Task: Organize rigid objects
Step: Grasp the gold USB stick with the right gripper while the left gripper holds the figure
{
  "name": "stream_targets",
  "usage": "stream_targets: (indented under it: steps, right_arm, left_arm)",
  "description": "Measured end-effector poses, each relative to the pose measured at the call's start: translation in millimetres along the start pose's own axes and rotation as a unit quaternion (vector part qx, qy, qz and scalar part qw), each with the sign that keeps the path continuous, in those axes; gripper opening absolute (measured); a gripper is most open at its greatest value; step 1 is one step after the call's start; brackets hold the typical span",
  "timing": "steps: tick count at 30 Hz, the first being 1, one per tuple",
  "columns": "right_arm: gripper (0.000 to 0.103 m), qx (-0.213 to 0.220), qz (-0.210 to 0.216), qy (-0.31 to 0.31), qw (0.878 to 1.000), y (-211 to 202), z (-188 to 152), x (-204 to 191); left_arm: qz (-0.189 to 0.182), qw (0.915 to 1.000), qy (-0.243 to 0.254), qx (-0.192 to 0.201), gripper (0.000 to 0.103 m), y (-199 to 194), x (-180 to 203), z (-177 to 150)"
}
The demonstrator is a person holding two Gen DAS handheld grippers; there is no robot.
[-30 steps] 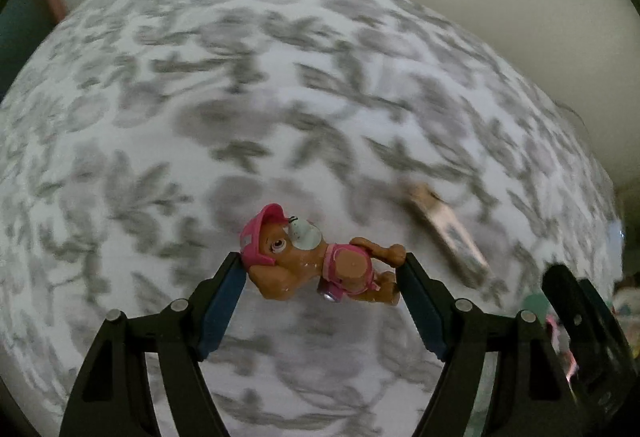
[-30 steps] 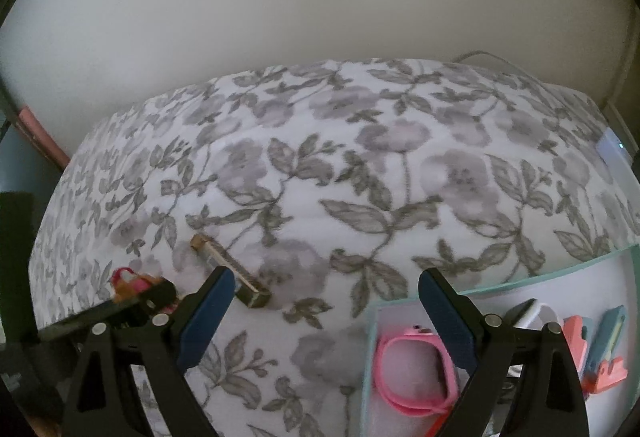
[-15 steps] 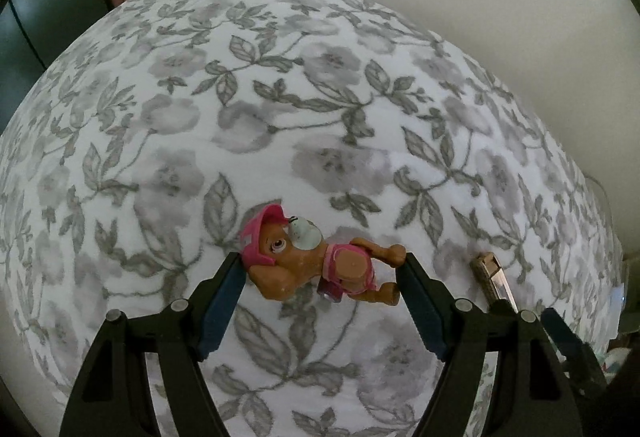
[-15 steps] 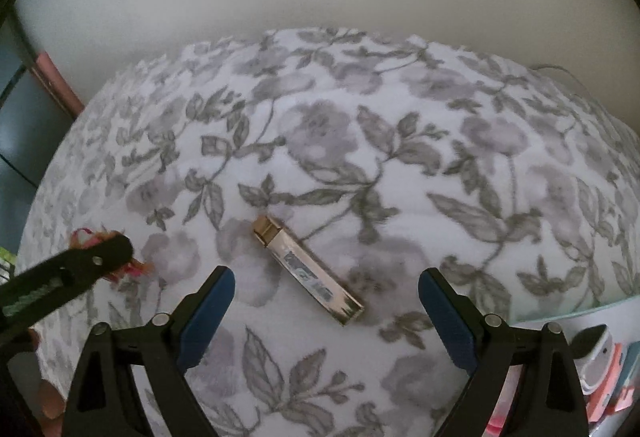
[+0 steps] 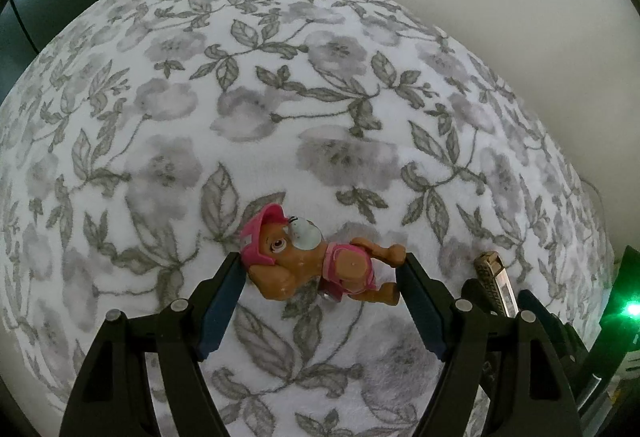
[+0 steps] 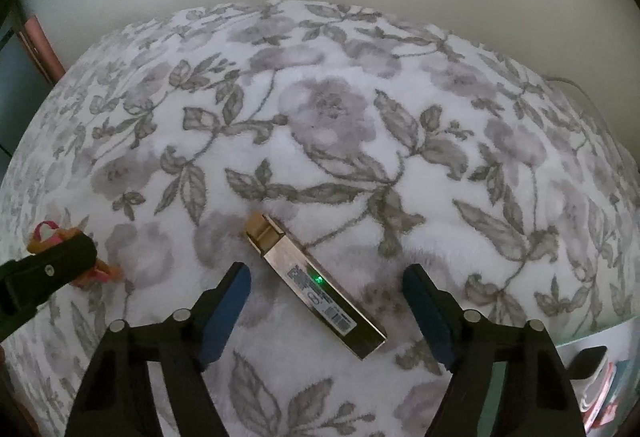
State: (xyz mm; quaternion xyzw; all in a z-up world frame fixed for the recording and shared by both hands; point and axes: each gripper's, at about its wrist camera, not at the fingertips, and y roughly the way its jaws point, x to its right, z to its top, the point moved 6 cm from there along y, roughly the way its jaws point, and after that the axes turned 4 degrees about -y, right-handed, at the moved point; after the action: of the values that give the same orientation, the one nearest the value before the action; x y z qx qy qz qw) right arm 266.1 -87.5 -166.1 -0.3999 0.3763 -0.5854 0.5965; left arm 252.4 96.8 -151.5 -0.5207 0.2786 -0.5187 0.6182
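Two claws work at once: the left claw (image 5: 322,271) grasps the toy dog (image 5: 320,261), while the right claw (image 6: 326,285) hangs released around the gold case (image 6: 316,285). Next, I judge, it must clench across that slanted case.

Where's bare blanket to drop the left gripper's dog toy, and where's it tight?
Free: the floral blanket from the dog toy in the left gripper out to the wall, and its left side. Tight: right of the toy, where the gold case lies between the open right gripper fingers, beside the teal tray.
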Motion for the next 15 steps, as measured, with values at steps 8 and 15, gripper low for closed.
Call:
stream_targets:
  steps: [8, 15]
  right_arm:
    - [0.044, 0.006, 0.008, 0.004, 1.000, -4, 2, -6]
    - [0.026, 0.000, 0.019, 0.014, 1.000, -10, -8, -3]
  left_arm:
    - [-0.004, 1.0000, -0.006, -0.005, 0.078, 1, -2, 0]
    - [-0.008, 0.9999, -0.001, -0.010, 0.078, 2, 1, 0]
